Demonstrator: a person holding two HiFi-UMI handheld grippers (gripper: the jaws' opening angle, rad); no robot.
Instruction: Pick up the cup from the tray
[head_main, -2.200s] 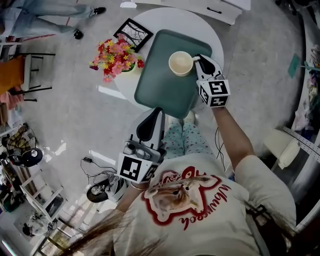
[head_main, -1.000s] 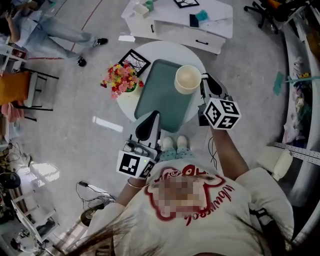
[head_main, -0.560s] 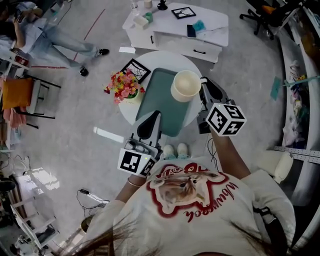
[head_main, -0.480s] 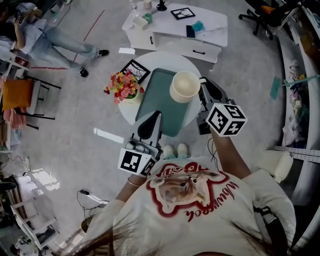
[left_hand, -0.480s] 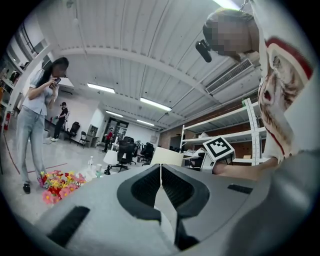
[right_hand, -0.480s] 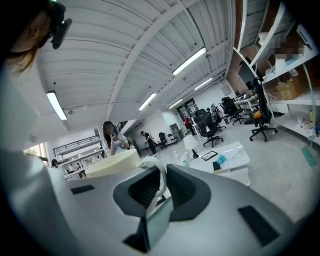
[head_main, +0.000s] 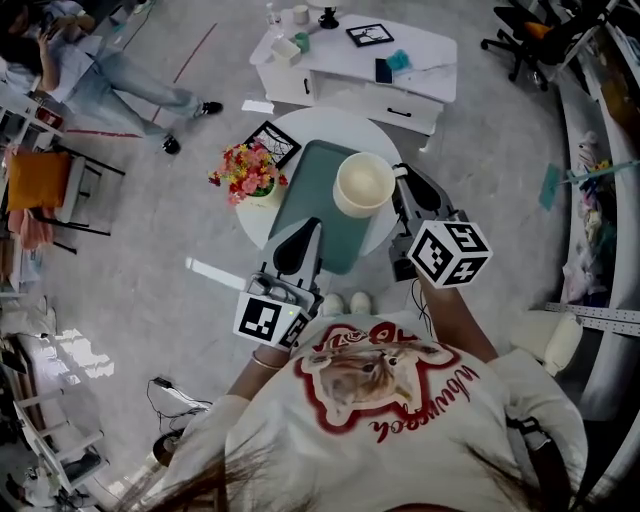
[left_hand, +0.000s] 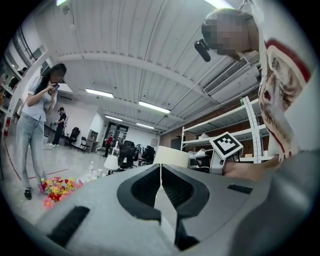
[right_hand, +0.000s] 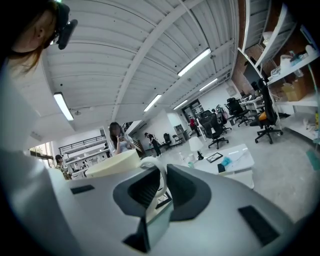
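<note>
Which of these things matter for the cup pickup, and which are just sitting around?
In the job:
- cream handled cup, handle clamped in the right hand-held gripper
- dark green rectangular tray
- round white table under it

Lying about:
- pink-and-red flower bunch
- black-framed picture
- left hand-held gripper, shut, empty
- white low cabinet

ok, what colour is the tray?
Dark teal-green, plain with no pattern: tray. The head view shows it best.
</note>
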